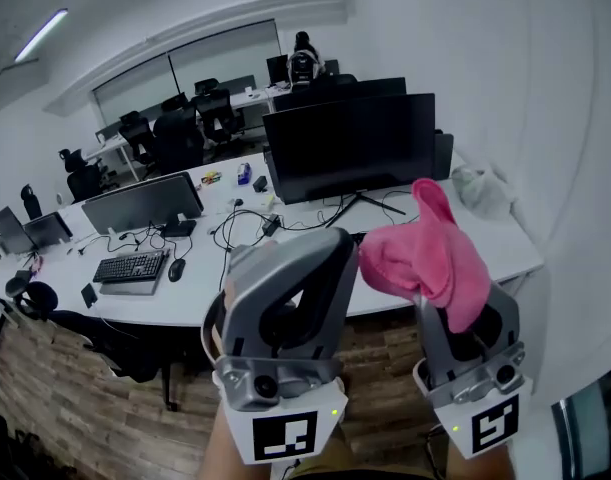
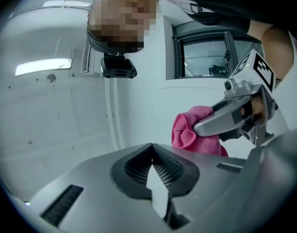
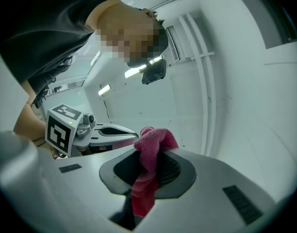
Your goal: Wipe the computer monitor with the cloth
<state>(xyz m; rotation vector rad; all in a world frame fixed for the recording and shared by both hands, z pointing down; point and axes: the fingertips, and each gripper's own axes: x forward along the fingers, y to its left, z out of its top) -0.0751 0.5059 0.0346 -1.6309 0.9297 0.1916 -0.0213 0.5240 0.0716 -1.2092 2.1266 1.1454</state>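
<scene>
**Above the desk edge: one cloth, held in the right gripper**

On the white desk (image 1: 200,293), head view only: two monitors, a large monitor (image 1: 350,148) straight ahead and a smaller monitor (image 1: 142,203) to its left; one keyboard (image 1: 131,266); one mouse (image 1: 176,268). The gripper views show ceiling, wall and the person instead.

Cloth (image 1: 425,253), one, pink: clamped between the jaws of the right gripper (image 3: 153,152), bunched above the tips, a tail hanging down between them, well apart from the large monitor.

Left gripper (image 2: 152,154): jaws together, nothing between them.

Grippers: two, side by side.
</scene>
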